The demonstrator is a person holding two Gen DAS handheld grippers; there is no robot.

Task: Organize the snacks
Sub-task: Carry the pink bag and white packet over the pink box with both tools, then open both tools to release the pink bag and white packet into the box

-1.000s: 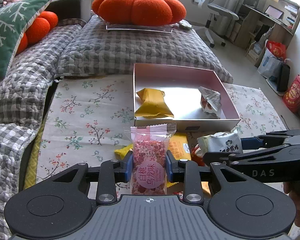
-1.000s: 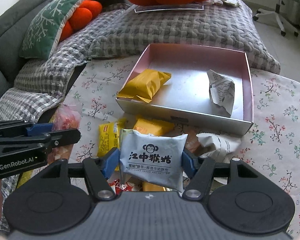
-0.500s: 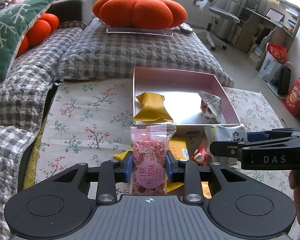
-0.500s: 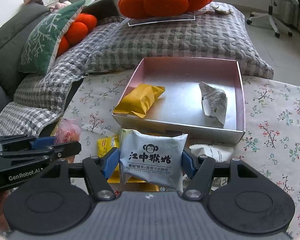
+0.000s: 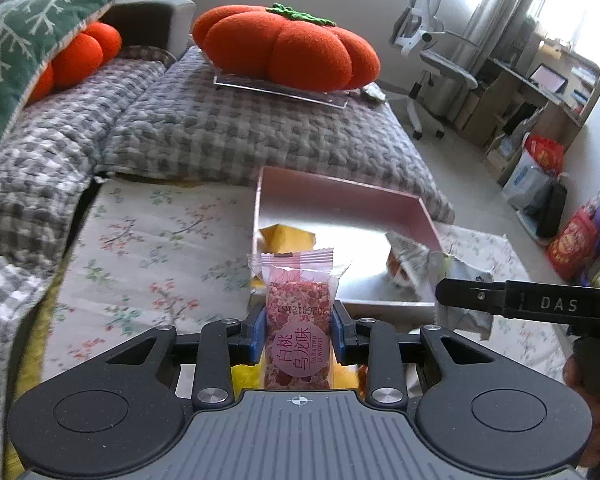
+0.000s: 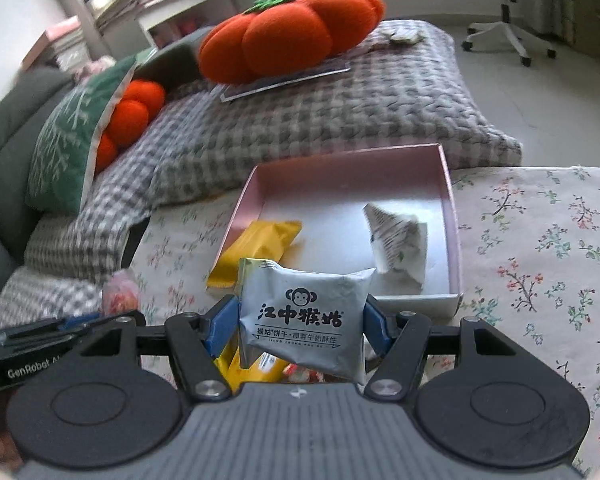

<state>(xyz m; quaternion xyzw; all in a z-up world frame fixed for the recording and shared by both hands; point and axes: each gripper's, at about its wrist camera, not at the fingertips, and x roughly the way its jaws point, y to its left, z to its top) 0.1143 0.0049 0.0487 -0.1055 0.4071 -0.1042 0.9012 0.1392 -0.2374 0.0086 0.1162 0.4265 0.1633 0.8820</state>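
My left gripper point(image 5: 299, 334) is shut on a pink snack packet point(image 5: 298, 320) and holds it upright, just short of the near wall of the pink box point(image 5: 340, 196). My right gripper point(image 6: 300, 330) is shut on a grey monkey-logo biscuit packet point(image 6: 302, 316), held above the loose snacks in front of the box point(image 6: 446, 184). Inside the box lie a yellow packet point(image 6: 256, 248) and a white crumpled packet point(image 6: 398, 242). The right gripper also shows at the right of the left wrist view point(image 5: 452, 292).
Several loose snacks point(image 6: 260, 364) lie on the floral cloth point(image 6: 540, 240) under my grippers. A checked cushion point(image 5: 240, 132) with an orange pumpkin pillow point(image 5: 288, 52) lies behind the box. A green pillow point(image 5: 24, 52) is at the left, an office chair point(image 5: 432, 60) far right.
Both grippers have risen and moved forward toward the box with their packets still held. The view now looks lower across the box's near wall.
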